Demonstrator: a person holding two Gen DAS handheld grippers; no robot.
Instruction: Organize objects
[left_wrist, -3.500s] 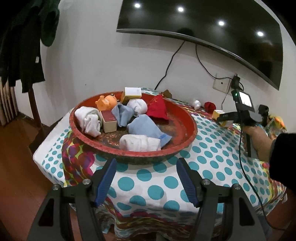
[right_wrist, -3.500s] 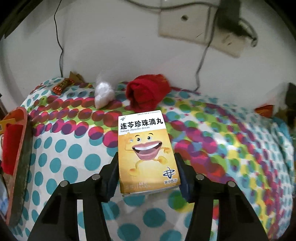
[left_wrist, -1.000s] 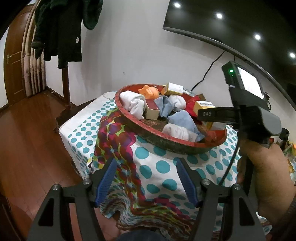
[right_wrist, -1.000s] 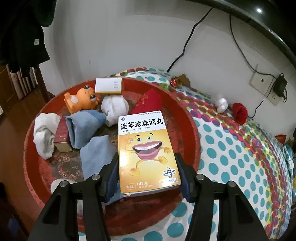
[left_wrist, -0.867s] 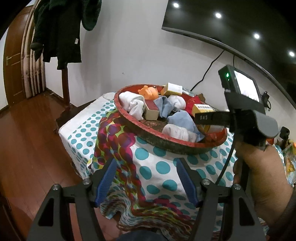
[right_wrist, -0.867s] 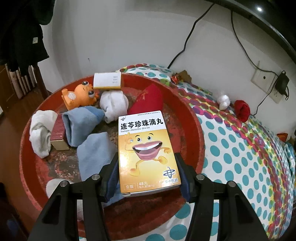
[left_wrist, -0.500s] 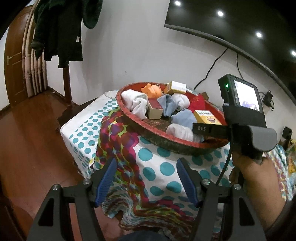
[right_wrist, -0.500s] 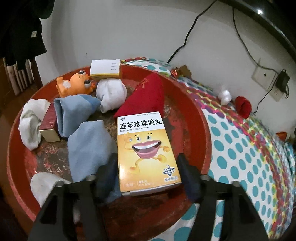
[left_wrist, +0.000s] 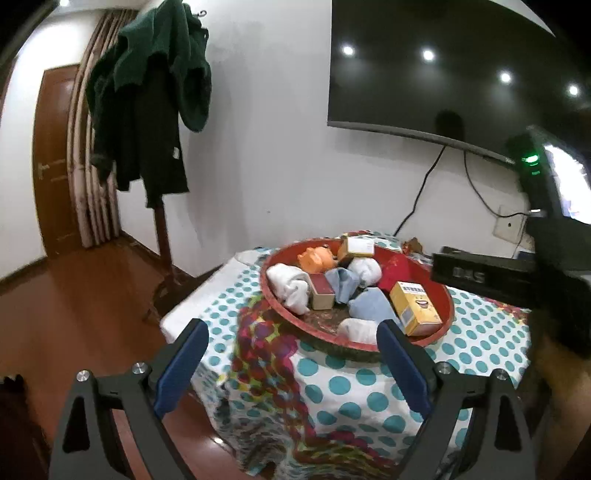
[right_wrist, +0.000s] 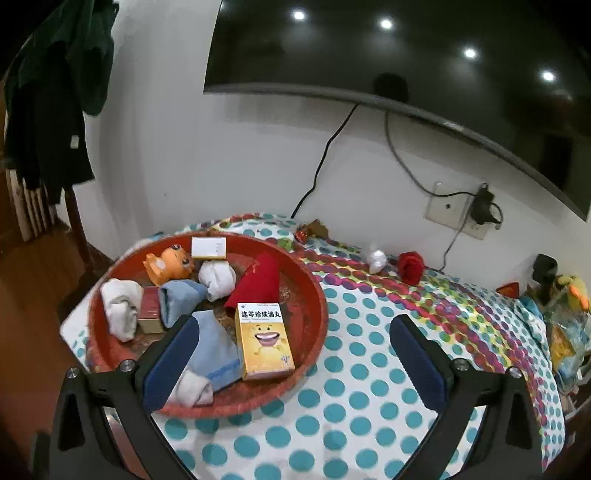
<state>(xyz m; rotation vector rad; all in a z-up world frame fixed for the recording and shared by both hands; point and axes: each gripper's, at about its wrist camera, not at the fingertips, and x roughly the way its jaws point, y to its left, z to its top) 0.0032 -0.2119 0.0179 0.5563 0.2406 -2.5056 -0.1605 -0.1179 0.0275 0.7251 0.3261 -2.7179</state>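
The yellow medicine box (right_wrist: 264, 340) lies flat in the round red tray (right_wrist: 314, 295), near its right rim; it also shows in the left wrist view (left_wrist: 415, 307). The tray (left_wrist: 445, 295) holds rolled white and blue socks (right_wrist: 216, 350), an orange toy (right_wrist: 168, 263), a red cloth (right_wrist: 258, 282) and small boxes. My right gripper (right_wrist: 291, 363) is open and empty, drawn back above the tray's near edge. My left gripper (left_wrist: 291, 373) is open and empty, off the table's corner.
A white ball (right_wrist: 376, 257) and a red rolled cloth (right_wrist: 410, 266) lie on the dotted tablecloth (right_wrist: 369, 387) by the wall. Clutter sits at the far right edge (right_wrist: 565, 332). A coat stand (left_wrist: 159, 155) is left of the table; a TV (right_wrist: 406, 55) hangs above.
My right gripper opened, let go of the yellow box in the tray, and pulled back and up. My left gripper drew back and tilted up.
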